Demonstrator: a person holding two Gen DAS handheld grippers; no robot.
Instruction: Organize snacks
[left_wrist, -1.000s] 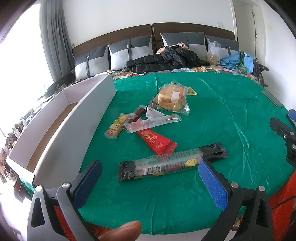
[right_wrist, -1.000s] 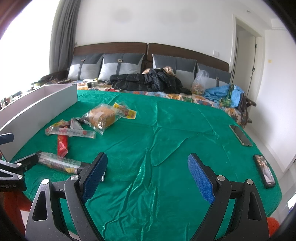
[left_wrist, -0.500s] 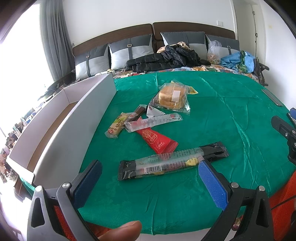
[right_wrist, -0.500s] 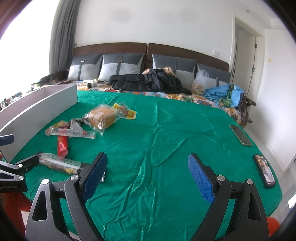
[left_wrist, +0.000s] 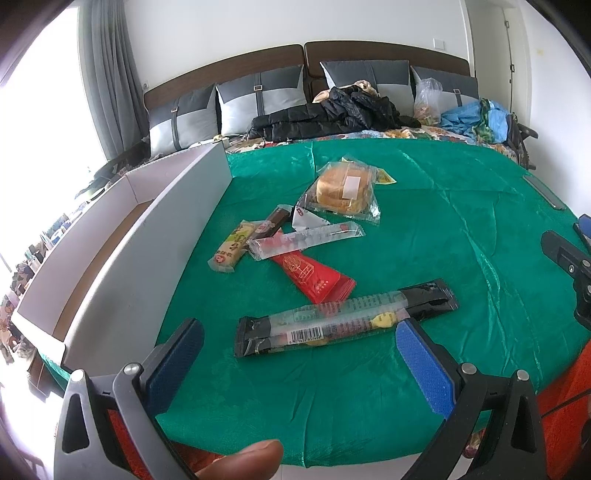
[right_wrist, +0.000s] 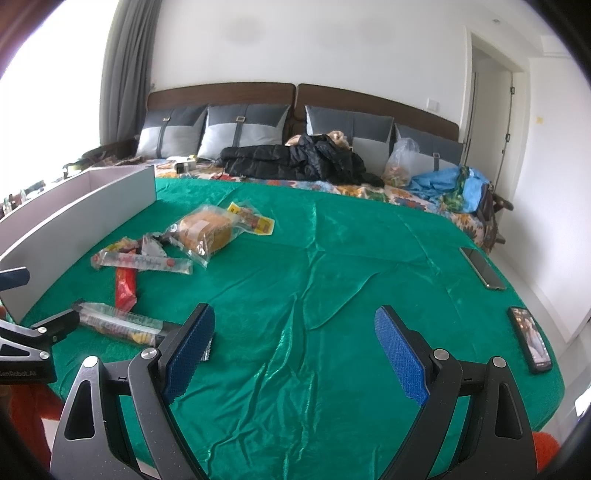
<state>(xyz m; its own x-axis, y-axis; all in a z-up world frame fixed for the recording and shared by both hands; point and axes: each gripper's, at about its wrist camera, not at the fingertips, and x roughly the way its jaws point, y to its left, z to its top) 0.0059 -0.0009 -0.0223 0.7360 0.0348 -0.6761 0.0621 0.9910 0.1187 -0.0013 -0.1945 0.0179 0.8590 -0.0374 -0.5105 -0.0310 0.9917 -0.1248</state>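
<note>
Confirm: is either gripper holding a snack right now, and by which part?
Nothing held. The left gripper is open just short of the long black-ended snack pack; the right gripper is open over bare green cloth.

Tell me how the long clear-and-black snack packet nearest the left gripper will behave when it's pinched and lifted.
The long clear-and-black snack packet lies flat and straight on the green cloth, so it probably holds some stiffness, though its ends may droop. Its glossy film looks slippery, so the open left gripper could lose it. It is probably light.

The green velvet cloth is viewed low from its near edge toward the headboard; both views share the scattered snack packets.
</note>
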